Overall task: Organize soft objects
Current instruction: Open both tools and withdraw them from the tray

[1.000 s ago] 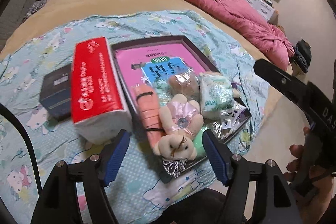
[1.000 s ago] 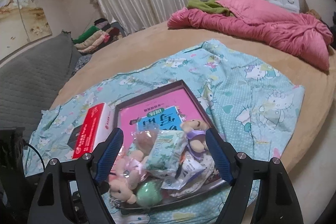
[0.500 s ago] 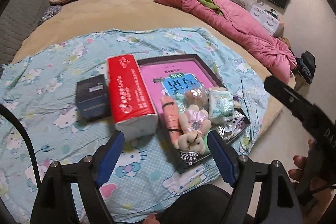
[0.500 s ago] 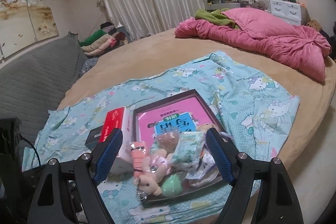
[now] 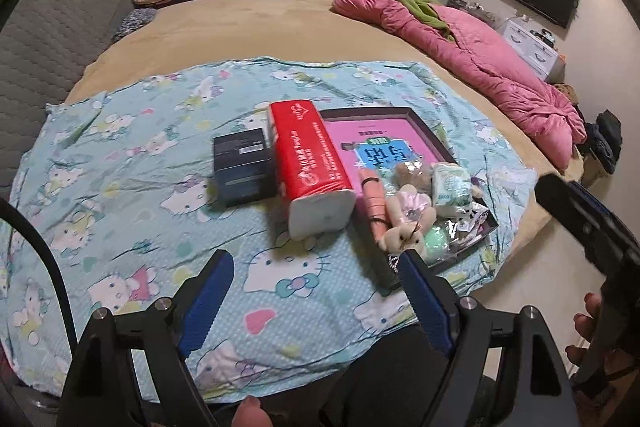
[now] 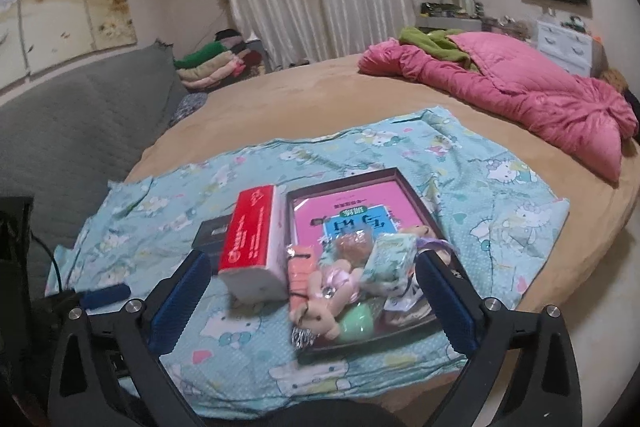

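You held both tools clear of the pile: your left gripper and right gripper were both opening, nothing between the jaws. The soft toys, a cream plush bunny, an orange plush carrot and a pale green ball, lay heaped in the dark shallow tray, so the sorting looked nearly done or paused. Any next pick would need you to descend again. The tray sat on a turquoise cartoon-print sheet over a round tan bed, beside a red tissue pack.
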A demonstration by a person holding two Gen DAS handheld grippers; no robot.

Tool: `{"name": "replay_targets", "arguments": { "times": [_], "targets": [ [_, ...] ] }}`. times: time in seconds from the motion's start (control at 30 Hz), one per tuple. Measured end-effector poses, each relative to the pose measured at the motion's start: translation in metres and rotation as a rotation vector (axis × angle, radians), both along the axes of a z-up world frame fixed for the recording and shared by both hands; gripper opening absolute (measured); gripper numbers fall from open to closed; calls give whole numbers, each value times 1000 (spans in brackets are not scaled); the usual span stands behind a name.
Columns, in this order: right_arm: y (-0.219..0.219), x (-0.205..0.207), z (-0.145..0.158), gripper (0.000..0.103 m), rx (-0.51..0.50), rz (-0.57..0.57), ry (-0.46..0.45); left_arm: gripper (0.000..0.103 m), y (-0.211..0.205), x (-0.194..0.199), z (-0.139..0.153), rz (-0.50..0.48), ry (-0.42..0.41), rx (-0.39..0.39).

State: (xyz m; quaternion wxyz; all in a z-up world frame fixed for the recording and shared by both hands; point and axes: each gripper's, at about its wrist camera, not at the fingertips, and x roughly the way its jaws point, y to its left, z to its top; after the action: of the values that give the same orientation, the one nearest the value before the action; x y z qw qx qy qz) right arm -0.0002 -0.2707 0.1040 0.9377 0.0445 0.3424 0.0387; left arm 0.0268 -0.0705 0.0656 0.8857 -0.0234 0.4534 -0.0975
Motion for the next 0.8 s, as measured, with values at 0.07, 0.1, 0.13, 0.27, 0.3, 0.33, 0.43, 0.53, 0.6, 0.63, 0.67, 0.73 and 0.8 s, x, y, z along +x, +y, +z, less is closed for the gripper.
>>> {"name": "replay_targets", "arguments": {
  "times": [0.07, 0.1, 0.13, 0.27, 0.3, 0.33, 0.43, 0.53, 0.6, 0.63, 0.67, 0.73, 0.8],
  "targets": [
    [2, -7, -2, 102, 10, -1, 2, 84, 5, -5, 0, 14, -2, -5],
    [4, -10, -2, 102, 15, 0, 0, 84, 6, -8, 0, 16, -2, -10],
    [5, -15, -3, 102, 16, -3, -5, 84, 7, -11, -1, 15, -3, -10],
    [11, -29, -8, 102, 14, -21, -13, 84, 8, -21, -6, 15, 5, -3],
    [13, -33, -10, 102, 11, -21, -16, 84, 7, -24, -7, 15, 5, -4],
    [14, -36, -11, 102, 7, -22, -18, 84, 6, -27, -8, 15, 5, -6],
    [16, -45, -15, 102, 5, -31, -16, 84, 4, -35, -12, 18, 5, 10],
    [13, -54, -17, 102, -6, -56, -23, 84, 2, -39, -16, 23, 15, 17],
    [11, -56, -19, 102, -13, -61, -13, 84, 1, -42, -19, 23, 19, 14],
    [10, -57, -21, 102, -8, -62, -6, 84, 0, -42, -20, 22, 21, 15],
    [8, -59, -22, 102, -5, -60, -4, 84, 0, -43, -21, 22, 21, 17],
    [7, -61, -26, 102, -9, -61, 5, 84, -3, -46, -22, 24, 18, 18],
    [6, -63, -30, 102, -12, -57, 16, 84, -6, -47, -23, 21, 14, 16]
  ]
}}
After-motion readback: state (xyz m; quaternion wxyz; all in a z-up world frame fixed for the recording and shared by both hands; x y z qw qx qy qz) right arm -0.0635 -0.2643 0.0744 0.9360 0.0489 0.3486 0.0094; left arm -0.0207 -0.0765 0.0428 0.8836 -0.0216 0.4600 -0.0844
